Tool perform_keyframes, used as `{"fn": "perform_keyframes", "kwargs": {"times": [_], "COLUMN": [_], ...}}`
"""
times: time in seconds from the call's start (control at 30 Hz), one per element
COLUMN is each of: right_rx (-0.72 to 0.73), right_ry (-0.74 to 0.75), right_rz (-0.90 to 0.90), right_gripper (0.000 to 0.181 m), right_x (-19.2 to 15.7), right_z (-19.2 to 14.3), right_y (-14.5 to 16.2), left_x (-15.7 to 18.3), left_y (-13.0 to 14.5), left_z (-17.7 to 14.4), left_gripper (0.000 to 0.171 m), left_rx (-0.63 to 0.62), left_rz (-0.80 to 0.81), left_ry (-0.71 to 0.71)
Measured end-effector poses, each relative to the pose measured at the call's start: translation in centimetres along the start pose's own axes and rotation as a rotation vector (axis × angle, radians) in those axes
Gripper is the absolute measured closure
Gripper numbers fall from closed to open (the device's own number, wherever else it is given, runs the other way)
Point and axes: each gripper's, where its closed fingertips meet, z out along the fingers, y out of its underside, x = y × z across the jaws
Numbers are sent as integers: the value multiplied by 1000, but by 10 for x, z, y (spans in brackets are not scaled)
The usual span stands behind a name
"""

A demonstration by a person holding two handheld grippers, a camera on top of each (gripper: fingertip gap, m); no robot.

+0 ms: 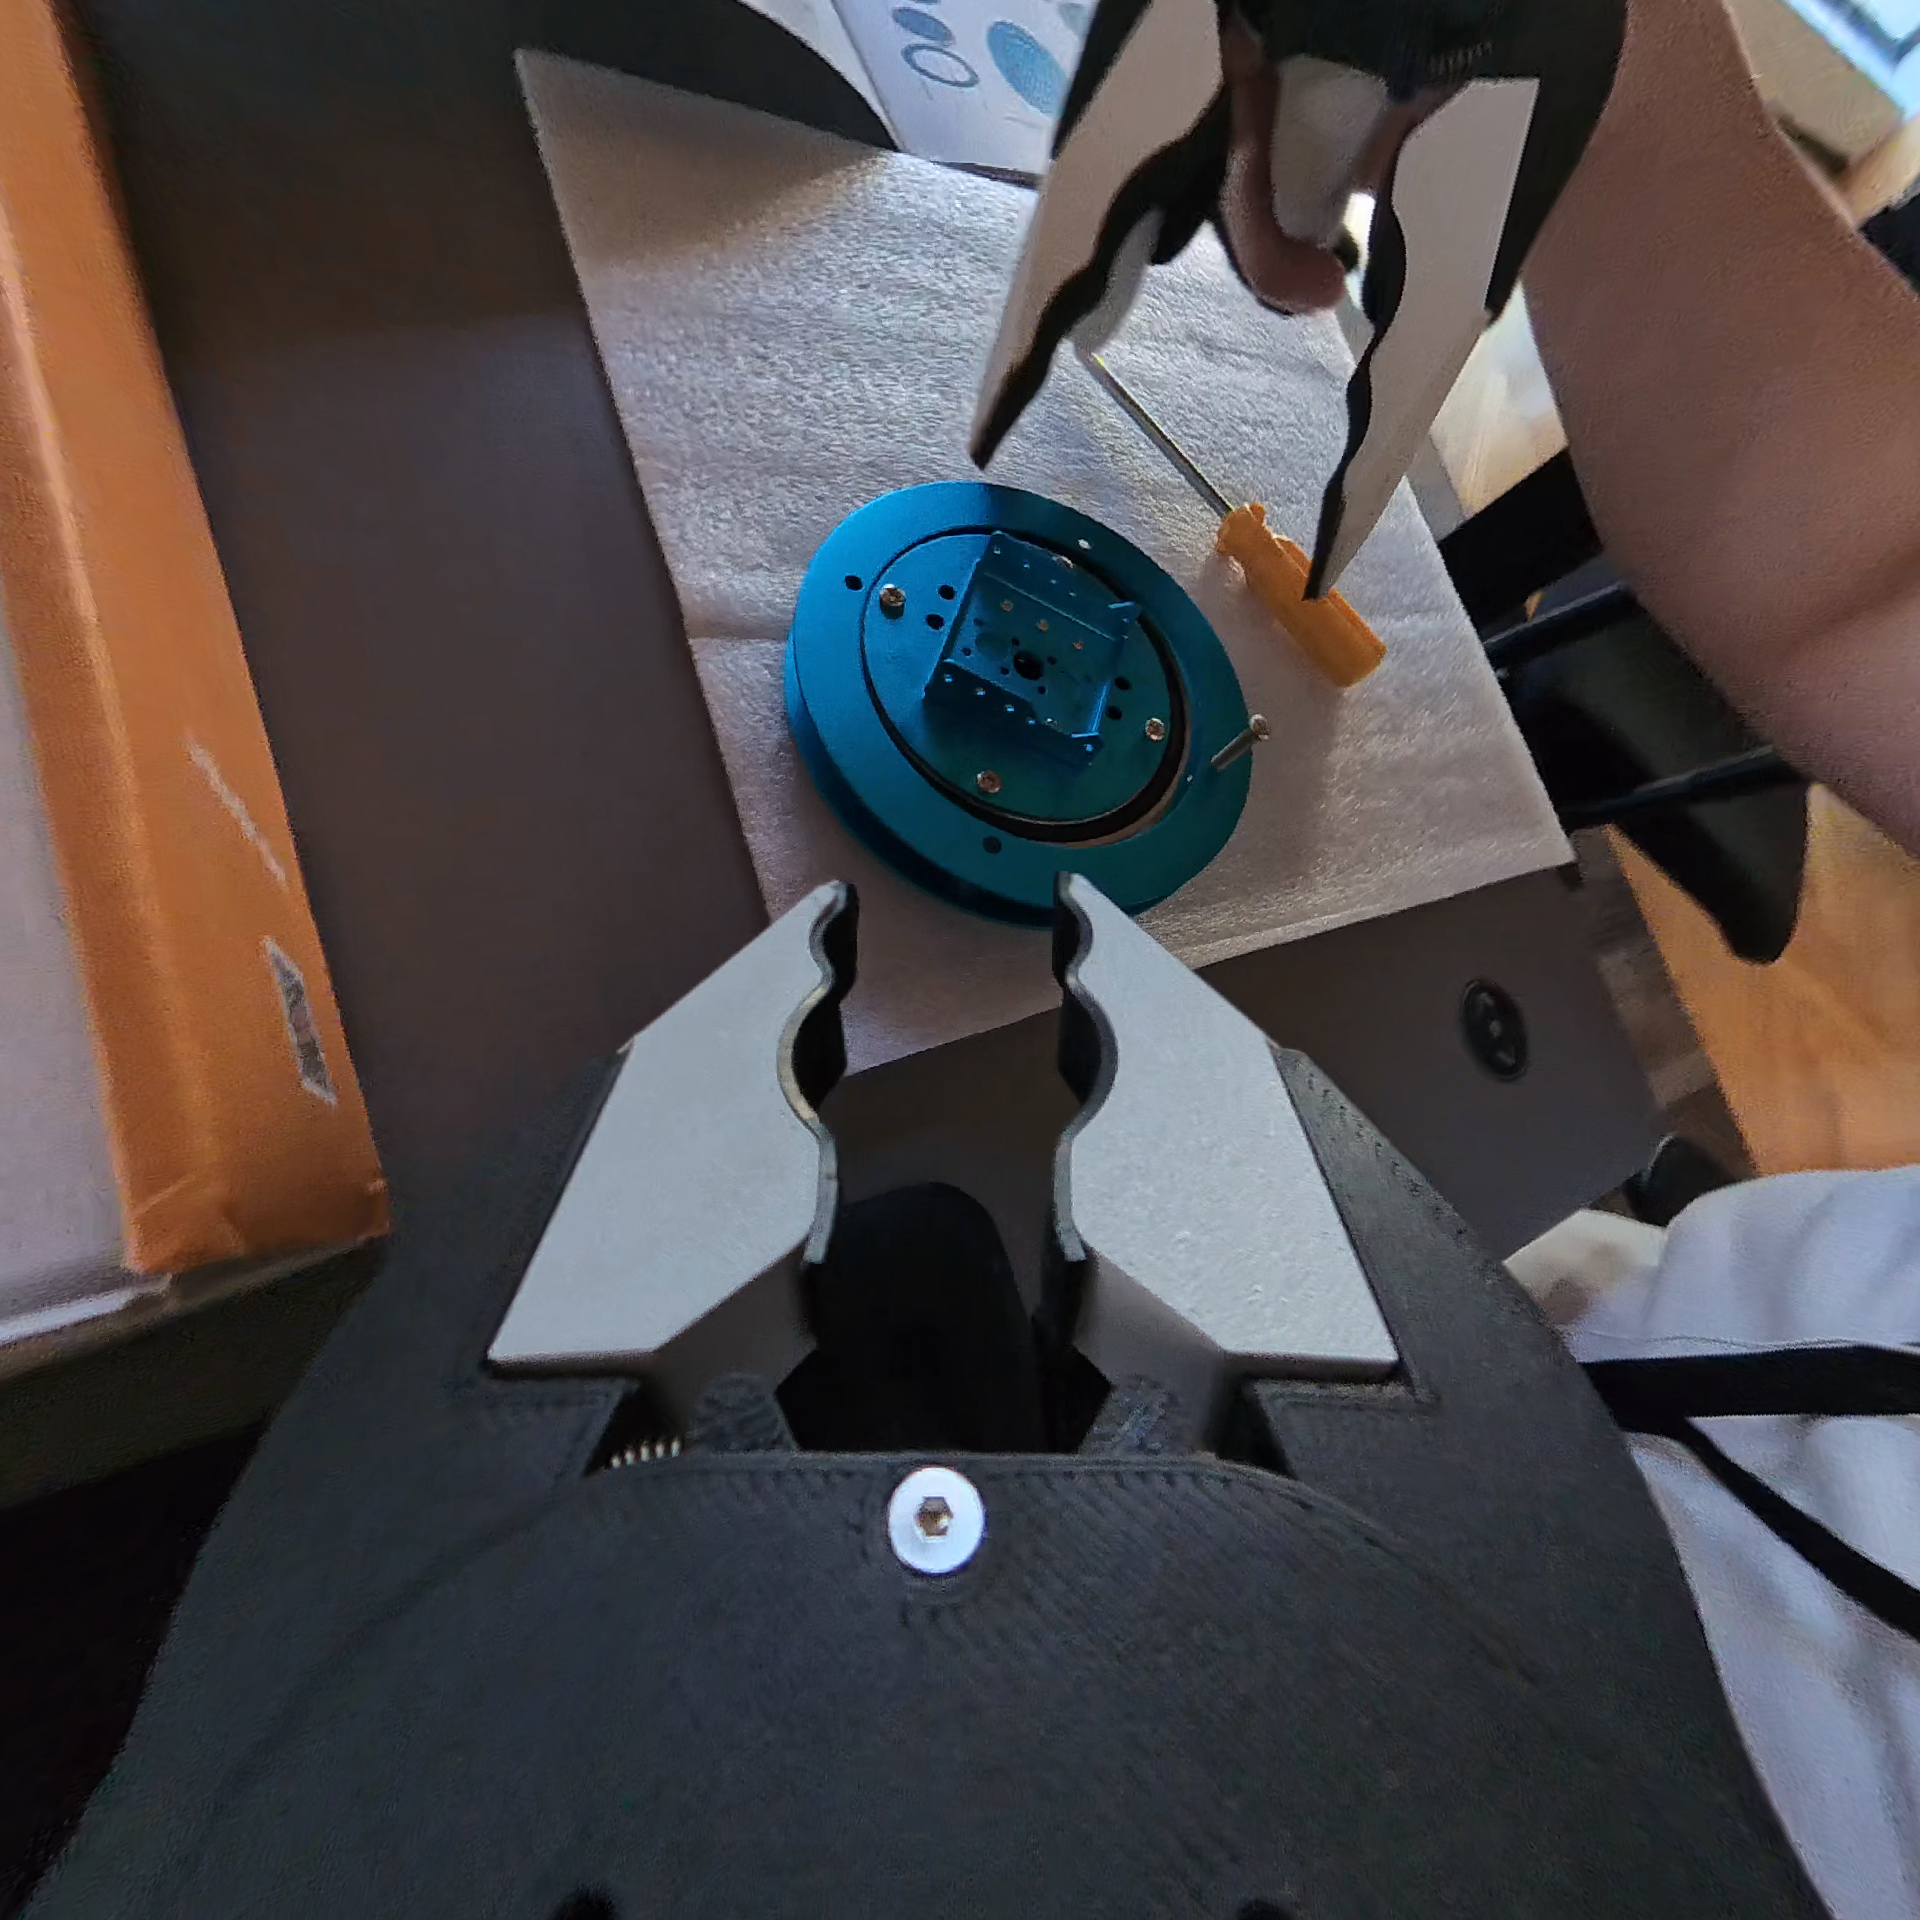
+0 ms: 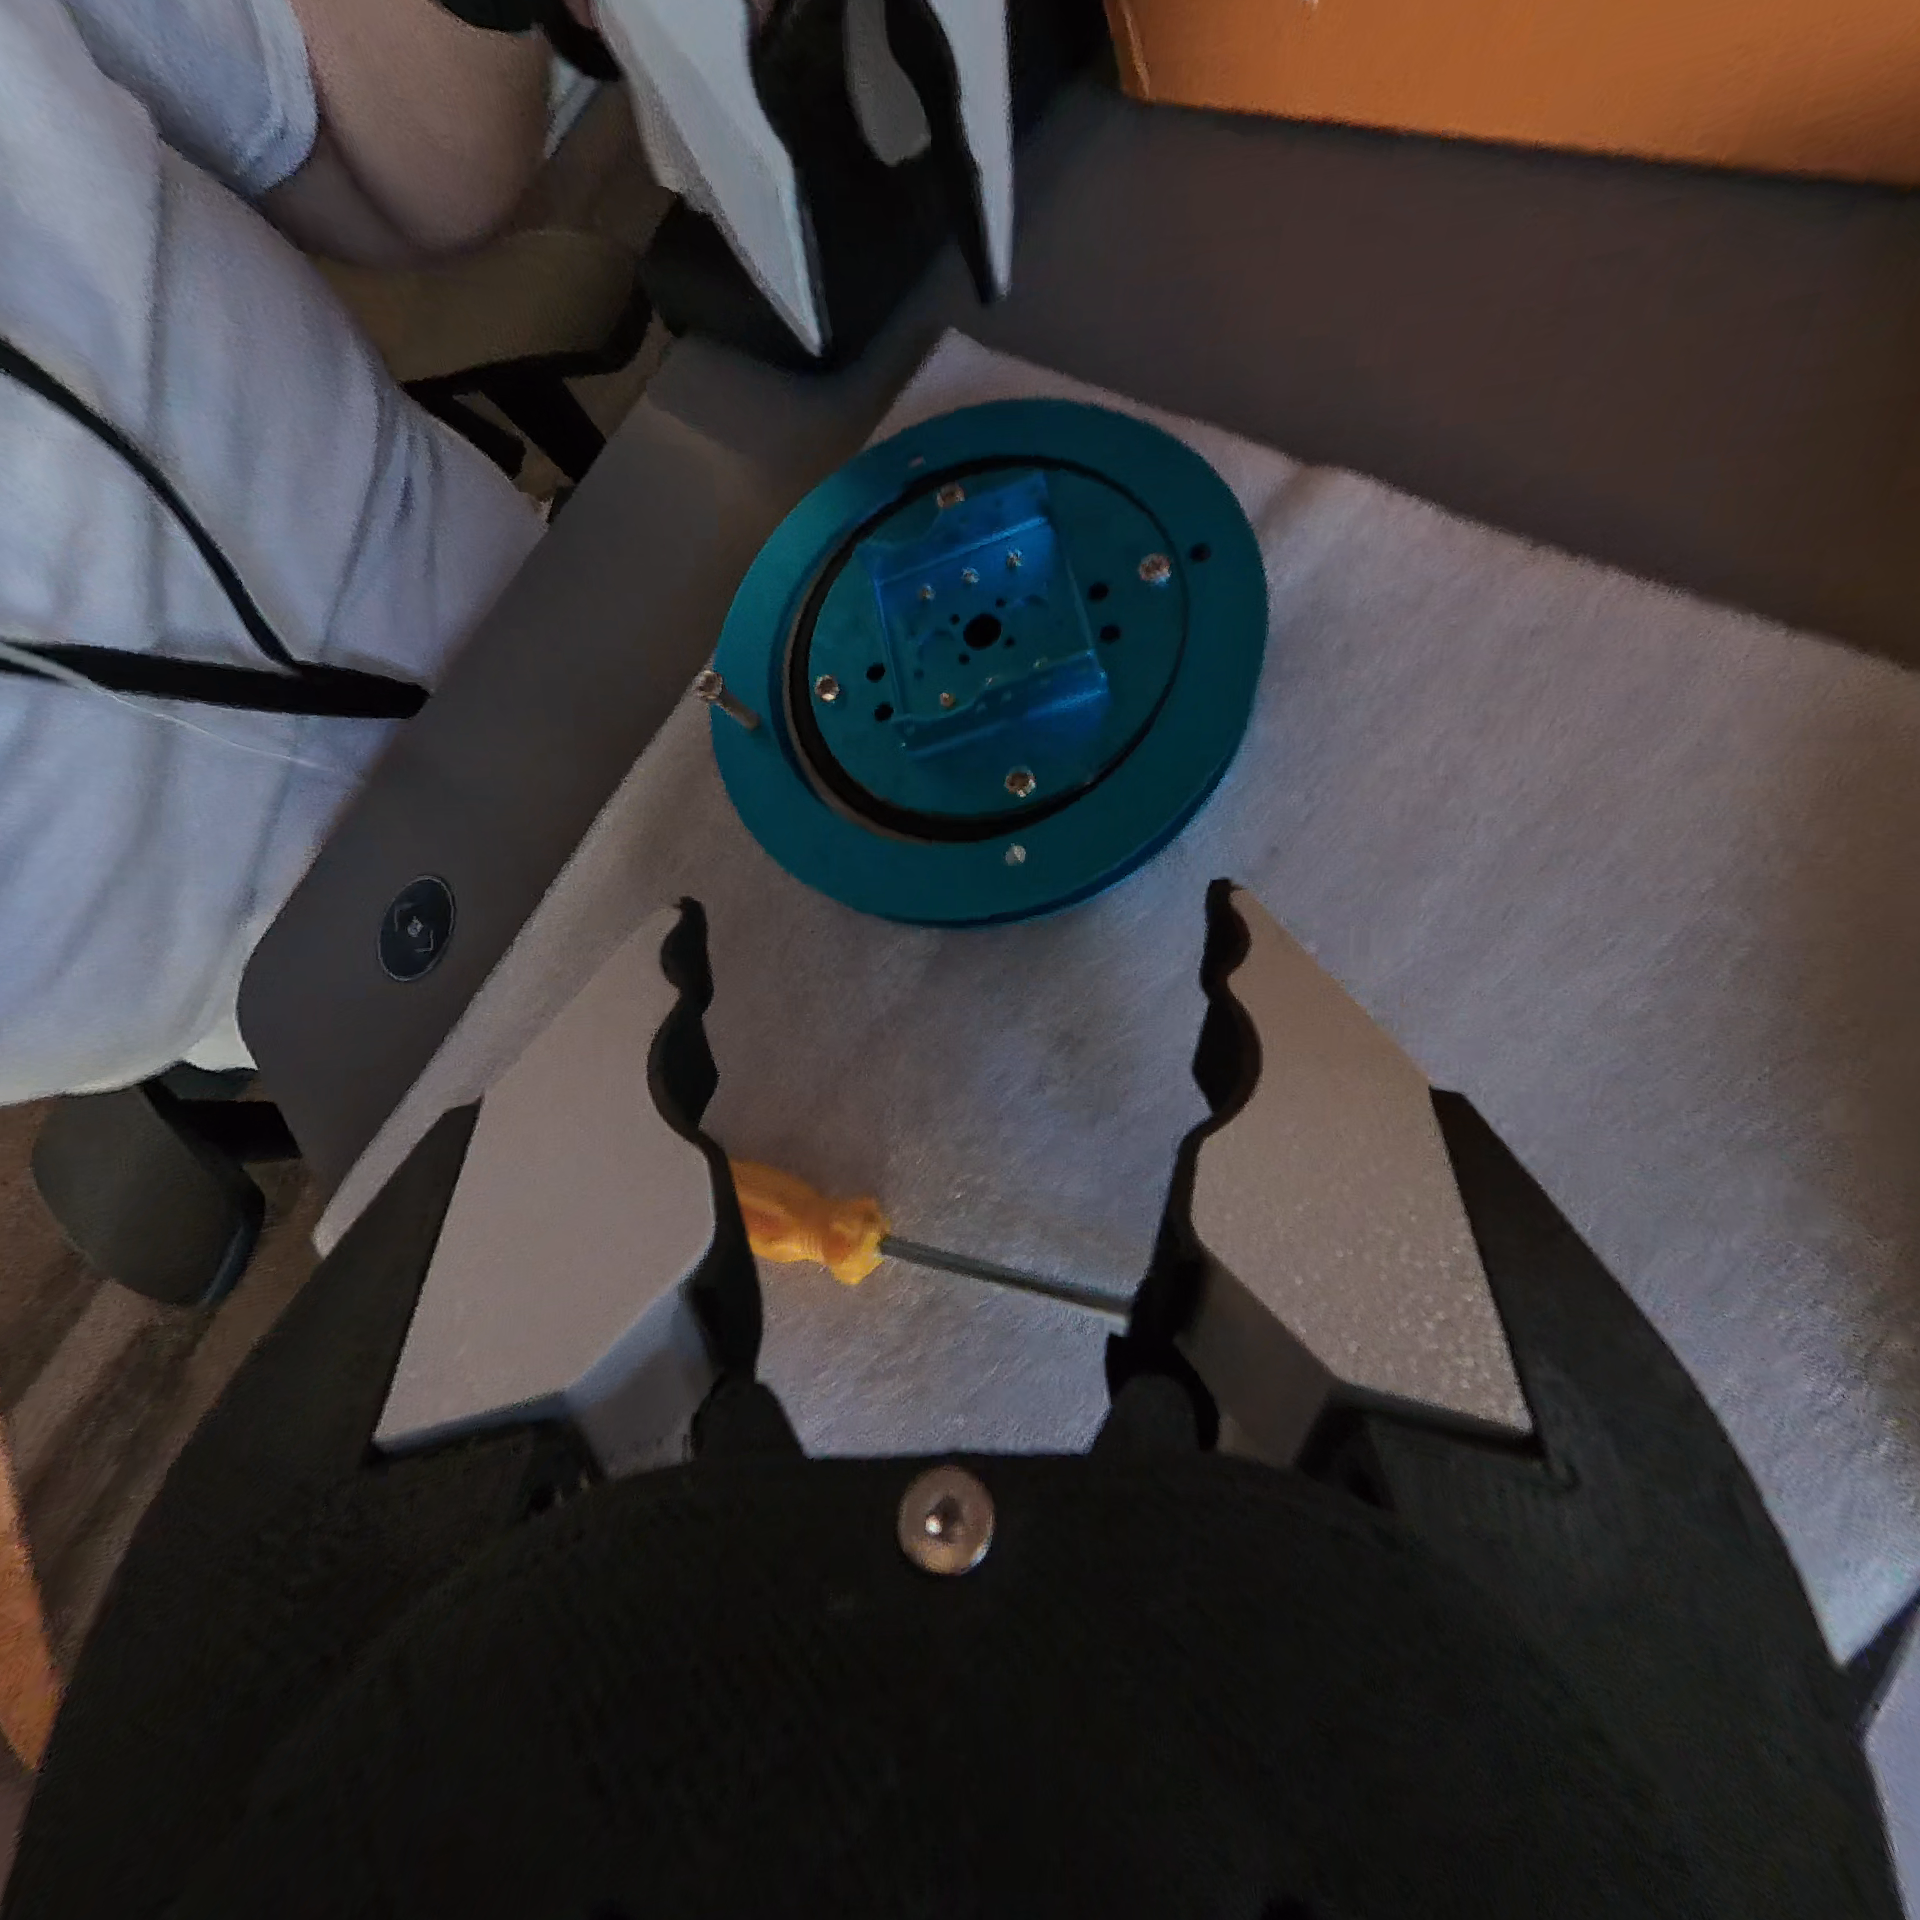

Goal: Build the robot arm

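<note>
A blue metal disc [image 1: 852, 727] with a square blue bracket [image 1: 1023, 649] screwed on its middle lies on a white foam sheet [image 1: 790, 312]. A loose screw [image 1: 1238, 743] rests at the disc's rim. An orange-handled screwdriver [image 1: 1299, 597] lies beside the disc. My left gripper [image 1: 956, 894] is open and empty, just short of the disc's near edge. My right gripper [image 2: 956, 904] is open and empty above the screwdriver [image 2: 805, 1221], which lies between its fingers; it also shows in the left wrist view [image 1: 1148, 525]. The disc [image 2: 1195, 748] lies just beyond its tips.
An orange box [image 1: 156, 727] stands at the left of the grey table [image 1: 416, 623]. A person's arm [image 1: 1714, 416] and white sleeve [image 1: 1766, 1299] are at the right. The table edge with a round black button [image 2: 416, 928] runs near the disc. Printed sheets [image 1: 966, 62] lie at the back. Some 12 cm of space lies between my two pairs of fingers. To the blue metal disc [image 1: 852, 727]: left tips about 4 cm, right tips about 11 cm.
</note>
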Motion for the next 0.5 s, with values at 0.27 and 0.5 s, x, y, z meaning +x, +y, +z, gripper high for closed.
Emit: {"fn": "perform_keyframes", "kwargs": {"times": [0.27, 0.5], "right_rx": [-81, -90], "right_ry": [-80, -107], "right_rz": [255, 302], "right_gripper": [101, 107], "right_x": [-2, 9], "right_z": [-2, -6], "right_y": [5, 0], "left_x": [-7, -6], "left_y": [0, -5], "left_z": [6, 17], "left_gripper": [141, 140], "left_rx": [-7, -9], "left_rz": [-168, -226], "left_ry": [26, 82]}}
